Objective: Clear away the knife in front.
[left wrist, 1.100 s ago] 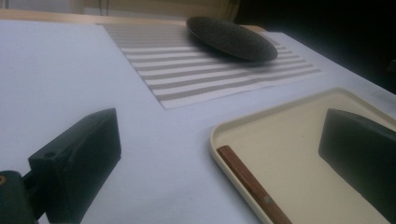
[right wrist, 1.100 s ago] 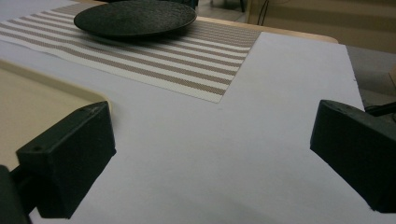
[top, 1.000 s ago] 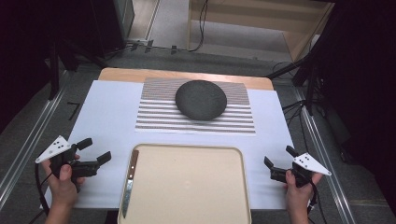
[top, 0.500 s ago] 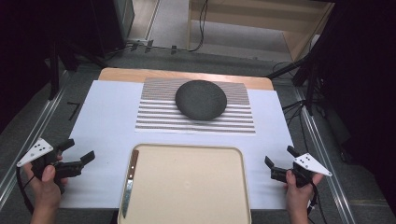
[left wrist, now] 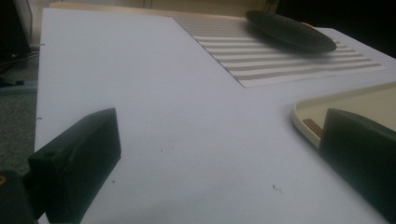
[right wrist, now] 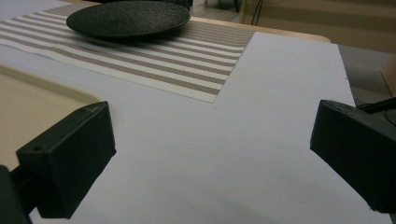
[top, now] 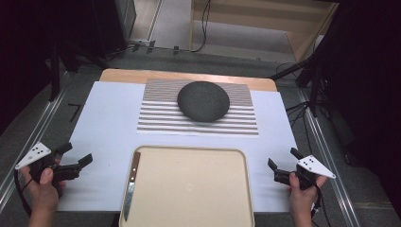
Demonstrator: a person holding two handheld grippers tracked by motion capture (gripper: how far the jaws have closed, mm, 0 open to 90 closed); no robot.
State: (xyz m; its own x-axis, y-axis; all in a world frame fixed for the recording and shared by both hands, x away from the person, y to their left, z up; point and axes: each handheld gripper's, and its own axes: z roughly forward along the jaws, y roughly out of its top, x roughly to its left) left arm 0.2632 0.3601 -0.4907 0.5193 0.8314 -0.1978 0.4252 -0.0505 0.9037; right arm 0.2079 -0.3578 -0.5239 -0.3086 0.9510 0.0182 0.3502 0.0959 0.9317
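At table's near corners: both hand-held grippers rest low over the white sheet, one on each side of the tray.
Left gripper [top: 71,158]: jaws spread wide with nothing between them, aimed toward the tray's left rim.
Right gripper [top: 283,164]: jaws likewise wide apart and empty, just off the tray's right edge.
Knife [top: 131,184]: lies inside the beige tray [top: 189,153] along its left wall, wooden handle toward the far end, blade toward the person; it is the nearest thing to the left gripper.
Dark plate [top: 203,100]: sits on the striped placemat [top: 156,118], well apart from both grippers, beyond the tray.
Risk, knife: it lies flat and tight against the tray wall, so a jaw may not get under it; a pinch on the thin blade would likely slip or twist.
Risk, tray: a push against the rim could slide the tray on the smooth sheet.
Risk, plate: its low, shallow edge gives little to grip.
Writing: no brand, label or readable text on anything.
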